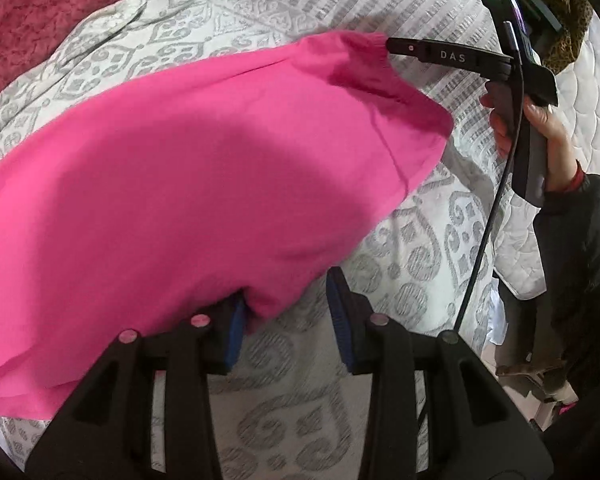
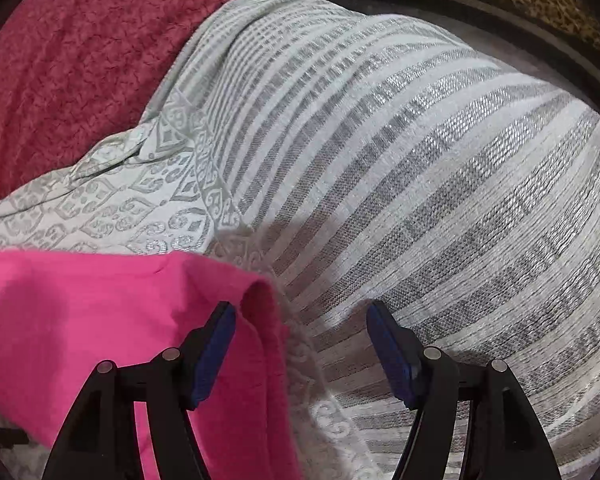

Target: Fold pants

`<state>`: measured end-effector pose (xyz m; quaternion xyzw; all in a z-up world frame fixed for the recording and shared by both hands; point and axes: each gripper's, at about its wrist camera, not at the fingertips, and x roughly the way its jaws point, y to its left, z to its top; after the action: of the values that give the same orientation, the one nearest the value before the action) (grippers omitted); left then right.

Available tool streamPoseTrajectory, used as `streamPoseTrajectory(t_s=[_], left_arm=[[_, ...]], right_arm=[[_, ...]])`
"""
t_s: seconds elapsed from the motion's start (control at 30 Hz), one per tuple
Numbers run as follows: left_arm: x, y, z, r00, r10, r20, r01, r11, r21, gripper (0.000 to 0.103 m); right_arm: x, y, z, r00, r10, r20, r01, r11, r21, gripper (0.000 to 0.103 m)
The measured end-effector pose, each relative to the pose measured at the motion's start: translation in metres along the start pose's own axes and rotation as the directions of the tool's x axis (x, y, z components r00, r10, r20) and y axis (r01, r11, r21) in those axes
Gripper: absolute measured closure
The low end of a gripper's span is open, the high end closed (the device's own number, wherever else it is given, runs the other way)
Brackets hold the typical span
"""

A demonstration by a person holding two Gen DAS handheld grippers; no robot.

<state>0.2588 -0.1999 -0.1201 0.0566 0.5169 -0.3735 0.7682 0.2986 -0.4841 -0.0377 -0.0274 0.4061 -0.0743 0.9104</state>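
The pink pants [image 1: 172,168] lie spread on the patterned bedspread [image 1: 432,236], thin, limp and light, likely to sag and crease. Best taken at the hem corners: the left tongs [image 1: 288,312] and right tongs [image 2: 300,344] stand open, cloth beside one pad.

The left wrist view sits just behind the left gripper [image 1: 286,316], looking steeply down and forward, close over the pink pants [image 1: 180,168] and the grey-patterned bedspread [image 1: 428,216], with the right gripper [image 1: 392,46] entering at about one o'clock, held in a hand [image 1: 540,128]. The right wrist view rides behind the right gripper [image 2: 302,336], also tilted down and close to the bed, with the pants' edge [image 2: 100,292] at eight o'clock. Both views share the pants, the bedspread [image 2: 400,184] and the red blanket [image 1: 32,24] [image 2: 80,48] at ten to eleven o'clock.
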Motion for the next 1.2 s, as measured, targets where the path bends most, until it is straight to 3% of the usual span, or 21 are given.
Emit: streamPoseTrajectory(t_s=[0.07, 0.17, 0.2, 0.37, 0.47, 0.53, 0.6, 0.67, 0.83, 0.87, 0.9, 0.93, 1.0, 1.03, 1.07, 1.13, 1.2], left_arm=[[0.001, -0.006, 0.000, 1.000, 0.019, 0.012, -0.020, 1.000, 0.019, 0.066], [0.003, -0.010, 0.000, 0.997, 0.077, 0.028, -0.077, 0.997, 0.030, 0.090], [0.003, -0.009, -0.001, 0.997, 0.075, 0.032, -0.076, 0.997, 0.024, 0.093], [-0.005, -0.010, -0.010, 0.997, 0.061, 0.050, -0.062, 0.998, 0.023, 0.095], [-0.002, -0.009, -0.010, 0.997, 0.061, 0.050, -0.062, 0.998, 0.010, 0.094], [0.000, -0.006, -0.009, 0.997, 0.058, 0.048, -0.057, 0.998, -0.012, 0.083], [0.000, -0.002, -0.009, 0.997, 0.051, 0.053, -0.049, 0.998, -0.038, 0.052], [0.000, -0.001, -0.008, 0.995, 0.066, 0.075, -0.062, 0.997, -0.053, 0.048], [0.012, -0.001, 0.001, 0.997, 0.052, 0.049, -0.048, 0.996, -0.071, 0.048], [0.012, -0.001, 0.003, 0.997, 0.037, 0.061, -0.032, 0.996, -0.082, 0.053], [0.011, -0.001, 0.004, 0.997, 0.015, 0.070, -0.009, 0.996, -0.084, 0.075], [0.013, -0.002, 0.006, 0.998, -0.008, 0.062, 0.013, 0.996, -0.083, 0.087], [0.015, -0.002, 0.006, 0.998, 0.013, 0.068, -0.007, 0.996, -0.086, 0.095], [0.014, -0.003, 0.004, 0.997, 0.015, 0.074, -0.009, 0.996, -0.088, 0.096], [0.012, -0.004, 0.003, 0.997, 0.013, 0.078, -0.007, 0.996, -0.086, 0.097], [0.001, -0.015, -0.003, 0.995, 0.017, 0.099, -0.013, 0.999, -0.040, 0.097], [-0.014, -0.029, -0.010, 0.994, -0.002, 0.113, 0.000, 1.000, 0.022, 0.097]], right_arm=[[-0.008, -0.001, -0.005, 1.000, 0.024, 0.002, -0.024, 1.000, -0.011, 0.033], [-0.021, -0.007, -0.017, 0.997, 0.074, -0.006, -0.074, 0.997, 0.021, 0.033], [-0.027, -0.010, -0.024, 0.995, 0.095, -0.019, -0.094, 0.995, 0.037, 0.033], [-0.038, -0.020, -0.060, 0.976, 0.201, -0.084, -0.193, 0.976, 0.098, 0.033], [-0.037, -0.031, -0.079, 0.963, 0.241, -0.117, -0.213, 0.954, 0.212, 0.033], [-0.034, -0.041, -0.090, 0.945, 0.303, -0.126, -0.250, 0.914, 0.320, 0.033], [-0.029, -0.050, -0.103, 0.905, 0.414, -0.104, -0.331, 0.835, 0.439, 0.033], [-0.023, -0.051, -0.106, 0.882, 0.461, -0.101, -0.359, 0.795, 0.489, 0.033], [-0.012, -0.034, -0.094, 0.872, 0.484, -0.075, -0.393, 0.782, 0.484, 0.033], [-0.008, -0.031, -0.092, 0.871, 0.485, -0.075, -0.392, 0.779, 0.490, 0.033], [-0.004, -0.027, -0.089, 0.873, 0.483, -0.076, -0.386, 0.776, 0.498, 0.033], [0.000, -0.026, -0.088, 0.875, 0.479, -0.072, -0.381, 0.772, 0.510, 0.032], [0.005, -0.029, -0.087, 0.877, 0.478, -0.046, -0.378, 0.746, 0.549, 0.033], [0.009, -0.030, -0.087, 0.875, 0.483, -0.033, -0.379, 0.726, 0.574, 0.043], [0.011, -0.033, -0.088, 0.875, 0.483, -0.022, -0.375, 0.707, 0.600, 0.097], [0.012, -0.040, -0.091, 0.872, 0.490, -0.009, -0.368, 0.666, 0.649, 0.096], [-0.004, -0.049, -0.092, 0.880, 0.475, 0.031, -0.379, 0.661, 0.648, 0.096]])
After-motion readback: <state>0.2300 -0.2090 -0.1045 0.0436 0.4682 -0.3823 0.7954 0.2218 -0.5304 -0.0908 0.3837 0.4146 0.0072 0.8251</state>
